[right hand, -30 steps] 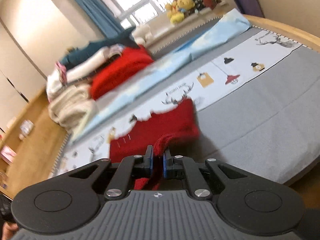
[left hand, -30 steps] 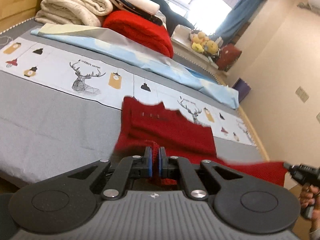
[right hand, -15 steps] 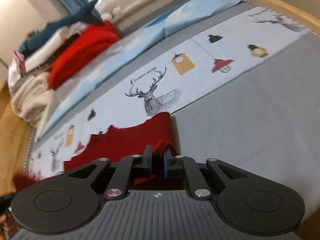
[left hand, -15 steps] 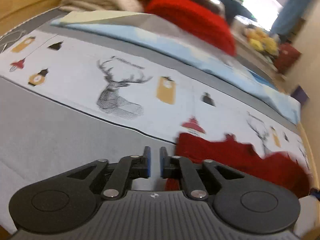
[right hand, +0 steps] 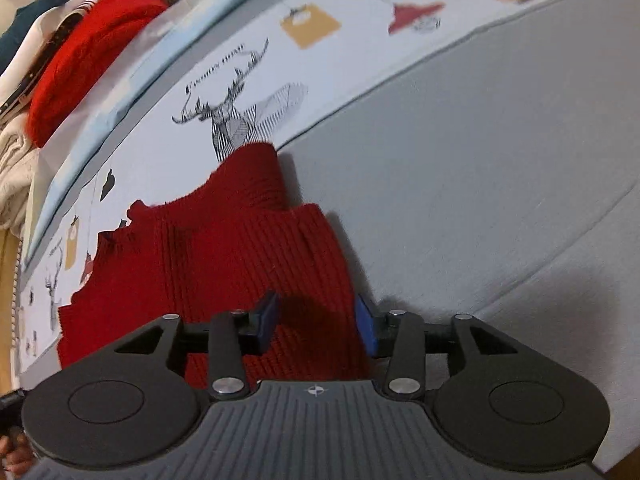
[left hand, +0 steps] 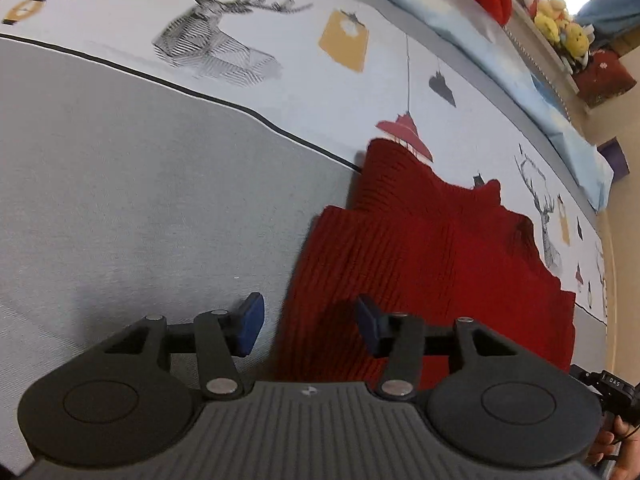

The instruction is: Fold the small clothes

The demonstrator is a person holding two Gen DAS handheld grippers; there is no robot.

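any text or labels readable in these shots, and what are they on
"DAS": white letters on the small black device at the lower right edge of the left wrist view, partly cut off, so possibly incomplete.
Curved lettering above each deer head on the printed bed sheet: too blurred to read in either view.
Nothing readable shows on the red knit garment or on either tool, only a small round emblem.

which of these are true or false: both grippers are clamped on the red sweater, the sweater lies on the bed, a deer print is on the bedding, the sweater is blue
1. Both grippers are clamped on the sweater: false. The left gripper and right gripper have their jaws opening, pads off the knit.
2. The red sweater lies on the bed: true.
3. A deer print is on the bedding: true.
4. The sweater is blue: false, it is red.
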